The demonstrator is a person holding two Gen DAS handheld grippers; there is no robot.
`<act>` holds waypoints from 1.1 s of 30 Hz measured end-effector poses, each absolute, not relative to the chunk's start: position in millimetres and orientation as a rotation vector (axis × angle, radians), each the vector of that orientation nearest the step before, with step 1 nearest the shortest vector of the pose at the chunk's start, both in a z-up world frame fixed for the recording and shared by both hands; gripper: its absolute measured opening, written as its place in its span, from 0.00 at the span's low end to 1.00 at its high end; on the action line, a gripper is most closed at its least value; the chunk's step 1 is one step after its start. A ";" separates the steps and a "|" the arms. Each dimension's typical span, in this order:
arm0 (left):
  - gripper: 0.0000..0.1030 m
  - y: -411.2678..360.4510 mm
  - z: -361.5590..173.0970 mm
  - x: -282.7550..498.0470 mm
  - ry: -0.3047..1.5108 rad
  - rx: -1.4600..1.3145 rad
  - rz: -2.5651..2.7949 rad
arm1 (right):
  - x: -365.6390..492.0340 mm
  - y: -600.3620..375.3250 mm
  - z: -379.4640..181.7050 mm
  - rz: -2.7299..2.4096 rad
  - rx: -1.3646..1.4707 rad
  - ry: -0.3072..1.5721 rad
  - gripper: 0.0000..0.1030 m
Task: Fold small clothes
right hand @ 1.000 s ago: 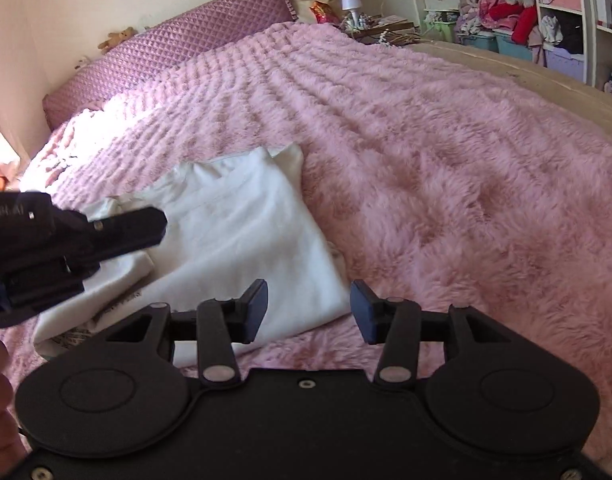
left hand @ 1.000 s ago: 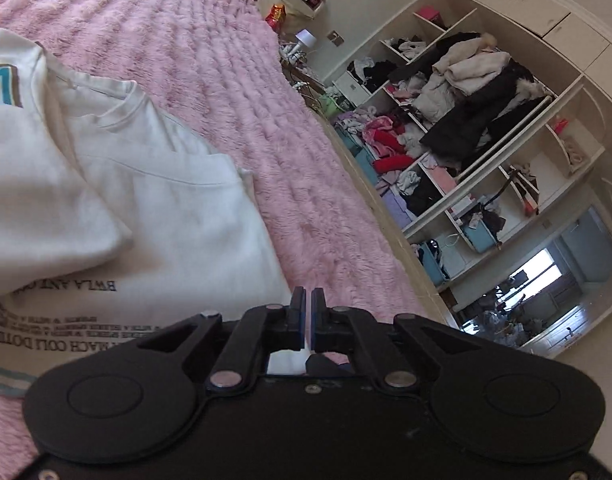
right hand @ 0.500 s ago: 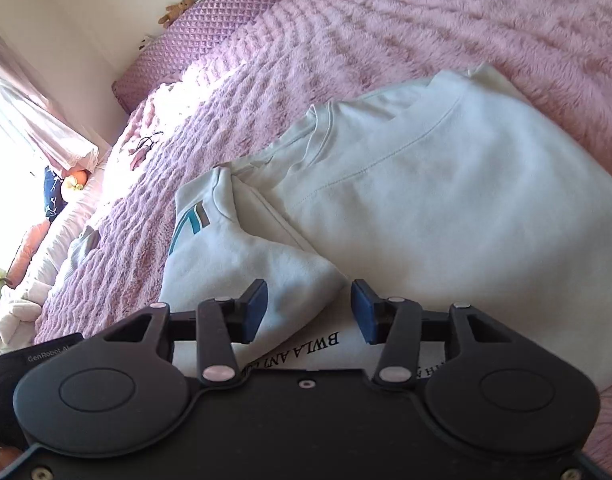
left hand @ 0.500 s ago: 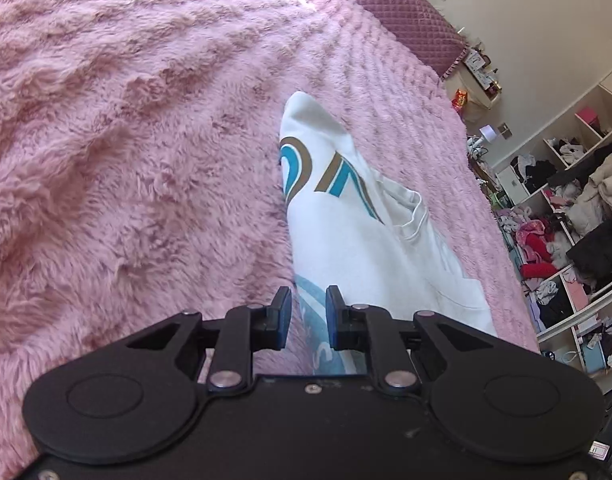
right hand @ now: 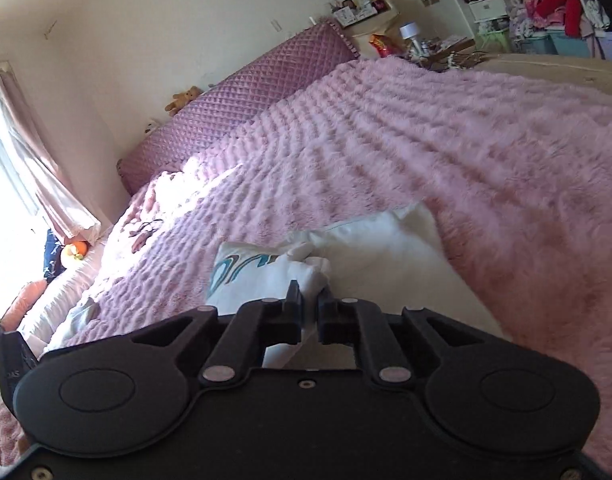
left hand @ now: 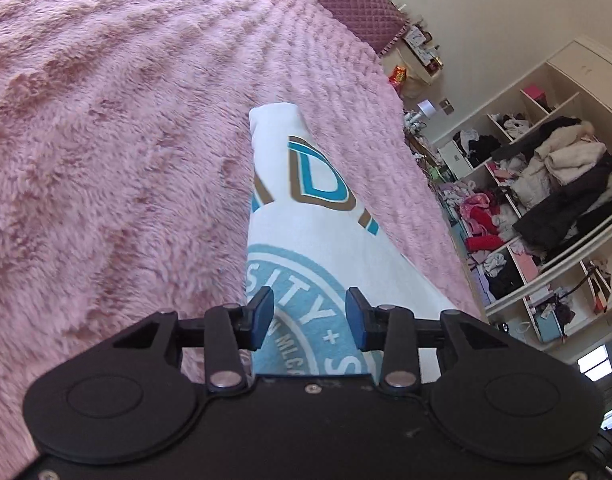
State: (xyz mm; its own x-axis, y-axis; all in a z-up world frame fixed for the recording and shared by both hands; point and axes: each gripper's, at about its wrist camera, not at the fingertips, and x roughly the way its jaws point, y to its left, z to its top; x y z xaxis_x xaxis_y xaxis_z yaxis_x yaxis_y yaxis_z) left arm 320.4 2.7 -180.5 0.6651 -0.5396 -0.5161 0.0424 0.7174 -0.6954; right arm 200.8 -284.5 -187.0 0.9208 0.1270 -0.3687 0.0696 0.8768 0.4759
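Observation:
A white sweatshirt [left hand: 318,240] with teal and brown lettering lies partly folded on the pink fluffy bedspread [left hand: 106,160]. In the left wrist view my left gripper [left hand: 309,318] hovers over its printed round emblem; its jaws are opening and the blue pads press on nothing. In the right wrist view the same white sweatshirt [right hand: 386,256] lies ahead, and my right gripper [right hand: 310,300] is shut on a bunched fold of its white cloth, lifted a little off the bed.
A purple quilted headboard [right hand: 242,92] runs along the far wall. Open shelves [left hand: 546,200] crammed with clothes stand beyond the bed's right side. A bedside stand with a lamp [right hand: 410,34] and a curtained window [right hand: 22,168] are also in view.
My left gripper went from shut to partly open and swung onto the printed side of the sweatshirt. My right gripper closed on a fold of the sweatshirt and pulled back upward.

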 end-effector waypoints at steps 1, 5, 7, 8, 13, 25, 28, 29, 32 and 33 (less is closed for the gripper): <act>0.36 -5.6 -183.8 321.9 0.802 -0.697 -0.374 | 195.0 -292.7 -195.0 -0.001 0.492 0.423 0.04; 0.36 -26.2 -202.0 327.6 0.876 -0.667 -0.366 | 201.0 -326.7 -259.8 -0.041 0.556 0.653 0.08; 0.36 -23.6 -201.3 329.7 0.873 -0.667 -0.358 | 197.4 -340.3 -269.8 -0.026 0.661 0.642 0.13; 0.36 -20.5 -198.8 331.4 0.866 -0.665 -0.352 | 196.7 -346.2 -265.1 -0.010 0.693 0.627 0.18; 0.42 -0.3 -189.9 351.0 0.838 -0.648 -0.302 | 226.2 -352.7 -221.2 0.091 0.657 0.457 0.42; 0.43 -3.8 -214.6 417.4 0.899 -0.735 -0.269 | 412.6 -360.5 -253.5 0.236 0.799 0.677 0.42; 0.43 -5.8 -219.4 427.6 0.907 -0.735 -0.280 | 422.7 -359.2 -268.1 0.273 0.863 0.713 0.42; 0.44 -7.1 -220.6 430.9 0.910 -0.736 -0.282 | 424.0 -358.5 -270.5 0.278 0.878 0.711 0.42; 0.44 -8.9 -222.7 437.3 0.913 -0.748 -0.277 | 425.1 -357.8 -274.3 0.277 0.895 0.710 0.24; 0.44 -9.2 -222.2 437.6 0.910 -0.750 -0.275 | 424.1 -358.5 -273.2 0.265 0.891 0.707 0.08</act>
